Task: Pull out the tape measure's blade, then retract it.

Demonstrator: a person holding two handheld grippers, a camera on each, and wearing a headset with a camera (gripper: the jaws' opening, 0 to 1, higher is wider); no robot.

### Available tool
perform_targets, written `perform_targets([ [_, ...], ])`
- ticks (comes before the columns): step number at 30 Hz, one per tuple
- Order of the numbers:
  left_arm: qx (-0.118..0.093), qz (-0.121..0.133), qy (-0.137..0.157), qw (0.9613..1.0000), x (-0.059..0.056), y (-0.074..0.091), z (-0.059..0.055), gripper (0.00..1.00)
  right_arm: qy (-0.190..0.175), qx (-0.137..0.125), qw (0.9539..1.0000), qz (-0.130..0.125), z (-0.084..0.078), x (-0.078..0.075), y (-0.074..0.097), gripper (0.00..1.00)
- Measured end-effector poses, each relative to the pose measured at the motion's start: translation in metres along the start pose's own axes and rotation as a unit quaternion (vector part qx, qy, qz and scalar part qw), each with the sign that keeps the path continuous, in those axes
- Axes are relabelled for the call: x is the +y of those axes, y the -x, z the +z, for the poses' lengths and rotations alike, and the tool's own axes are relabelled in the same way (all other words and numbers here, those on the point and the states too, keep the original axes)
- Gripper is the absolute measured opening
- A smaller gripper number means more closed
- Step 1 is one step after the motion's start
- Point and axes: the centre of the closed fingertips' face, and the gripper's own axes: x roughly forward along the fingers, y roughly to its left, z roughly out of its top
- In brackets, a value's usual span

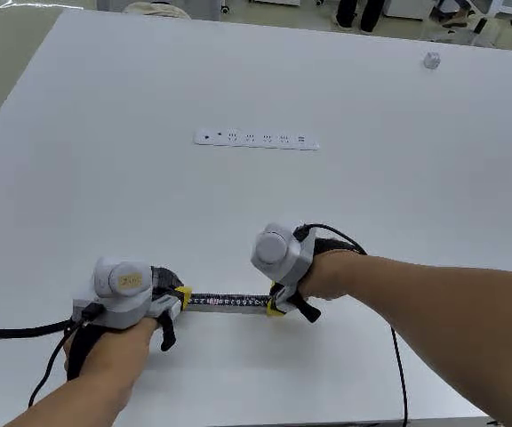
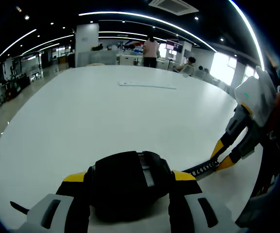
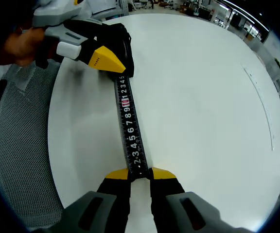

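A black tape measure case (image 2: 128, 182) lies low on the white table, clamped between the yellow-tipped jaws of my left gripper (image 1: 172, 304). Its case (image 3: 118, 41) also shows at the top of the right gripper view. The dark numbered blade (image 3: 130, 128) runs out of the case a short way toward the right. My right gripper (image 3: 140, 173) is shut on the blade's end. From the head view the blade (image 1: 229, 302) stretches level between the two grippers near the table's front edge, with the right gripper (image 1: 278, 307) at its right end.
A white power strip (image 1: 256, 140) lies flat in the middle of the table (image 1: 372, 178). A small grey object (image 1: 431, 60) sits at the far right. A black cable (image 1: 398, 365) trails from my right hand over the front edge. People stand beyond the table's far edge.
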Motion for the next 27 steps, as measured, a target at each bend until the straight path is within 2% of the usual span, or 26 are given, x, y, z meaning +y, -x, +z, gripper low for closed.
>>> perform_targets([
  [27, 0.0, -0.001, 0.0, 1.0, -0.001, 0.001, 0.001, 0.62, 0.001, -0.007, 1.0, 0.002, 0.012, 0.002, -0.002, 0.15],
])
